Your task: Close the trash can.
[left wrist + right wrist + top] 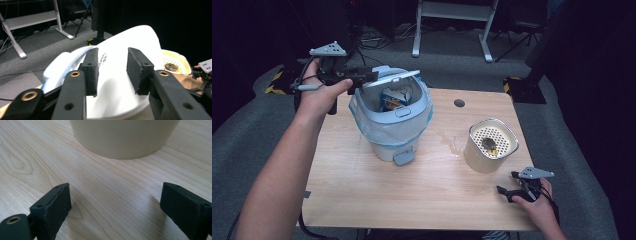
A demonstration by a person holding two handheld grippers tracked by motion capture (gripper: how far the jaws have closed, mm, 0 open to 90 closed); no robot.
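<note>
At the worktop (412,190), my left hand-held gripper (362,76) reaches to the raised lid (391,79) of the small pedal bin (392,117), its jaws standing apart on either side of the lid's edge rather than clamped on it. From the left gripper view, the white lid (120,82) lies just beyond and below the two black pads (91,70), so I appear to be propping or steadying it so the bin's mouth stays open. Inside the bin, below that gripper, sit a blue-and-white carton (392,97) and the blue liner bag (362,127) folded over the rim.

My right hand-held gripper (512,187) rests low on the worktop with its jaws spread wide, empty. Just ahead of it stands the cream strainer cup (489,145), upright, with a clump of brown scraps (488,145) on its perforated top. Its wall (125,137) looms near between the open jaws, apart from them. I judge the next move is to close on that cup and carry it to the open bin for tipping.
</note>
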